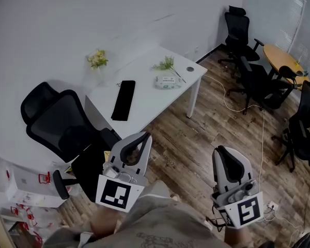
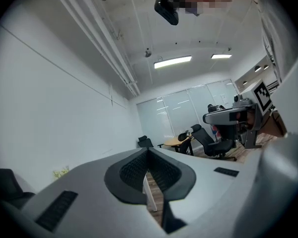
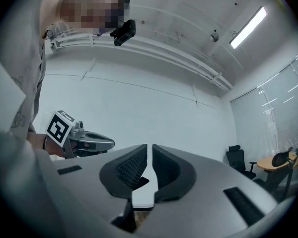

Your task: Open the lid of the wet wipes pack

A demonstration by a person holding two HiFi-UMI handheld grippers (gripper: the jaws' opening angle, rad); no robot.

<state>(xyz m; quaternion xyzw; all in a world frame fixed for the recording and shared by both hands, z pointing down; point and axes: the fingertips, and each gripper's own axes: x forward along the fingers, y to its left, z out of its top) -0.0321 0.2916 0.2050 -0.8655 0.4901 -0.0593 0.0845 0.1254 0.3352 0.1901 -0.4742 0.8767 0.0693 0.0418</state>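
I judge this the approach step: left gripper point(image 1: 140, 140) and right gripper point(image 1: 223, 152) are both closed and empty at lower frame, well apart from the wet wipes pack point(image 1: 168, 81) on the white desk point(image 1: 144, 94), upper centre; next I must advance to it

Wet wipes pack point(image 1: 168, 81) far off on the desk point(image 1: 147, 68), too small to tell whether it's open; small round thing point(image 1: 190, 69) nearby, can't make out what
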